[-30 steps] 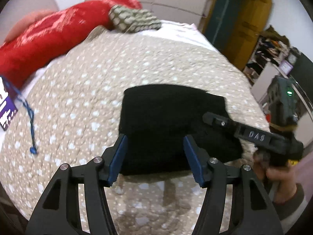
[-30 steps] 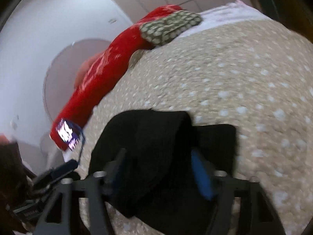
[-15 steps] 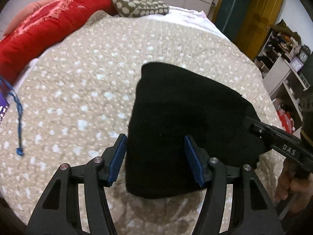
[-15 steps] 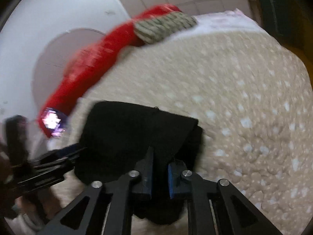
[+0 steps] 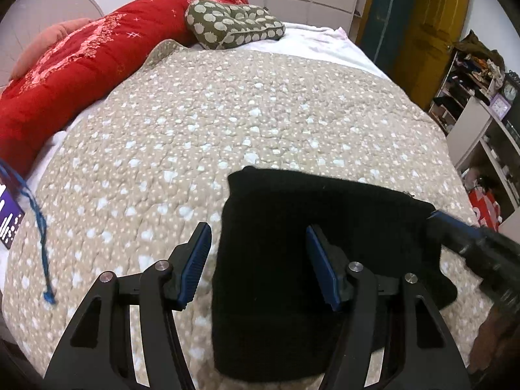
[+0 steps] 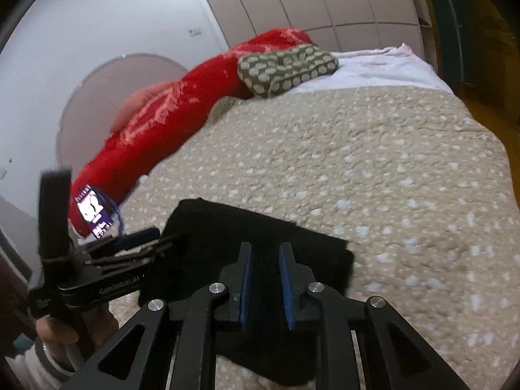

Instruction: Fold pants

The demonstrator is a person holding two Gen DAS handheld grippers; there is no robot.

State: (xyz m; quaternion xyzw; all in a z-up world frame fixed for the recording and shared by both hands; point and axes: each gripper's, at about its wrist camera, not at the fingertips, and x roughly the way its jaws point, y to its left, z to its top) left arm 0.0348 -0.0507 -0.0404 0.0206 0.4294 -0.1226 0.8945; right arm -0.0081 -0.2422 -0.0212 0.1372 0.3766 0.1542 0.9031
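Fingers of the left gripper (image 5: 258,265) stand well apart, blue pads facing each other with nothing pressed between them; under the gap lies the near left edge of the folded black pants (image 5: 312,260), and the left pad sits over bare quilt. Fingers of the right gripper (image 6: 265,284) stand narrow, with a slim gap between the blue pads; they have just opened a little, and I see no cloth pinched between them, only the dark pants (image 6: 247,243) lying below.

The pants lie as a thick, roughly square black bundle on the bed, directly under and just ahead of both pairs of fingers. In the left wrist view the right gripper (image 5: 471,240) enters from the right of the fingers, blurred, its tip at the far right corner of the bundle. In the right wrist view the left gripper (image 6: 130,250) reaches in from the left of the fingers, over the left edge of the bundle, held by a hand (image 6: 65,328).

Beyond the fingers spreads the beige quilt (image 5: 260,107) with white spots. Far ahead and to the left lies a red duvet (image 5: 74,65), with a green spotted cushion (image 5: 234,24) beside it. Left of the left fingers, a purple tag (image 5: 8,221) on a blue cord (image 5: 40,227) rests at the quilt's edge.
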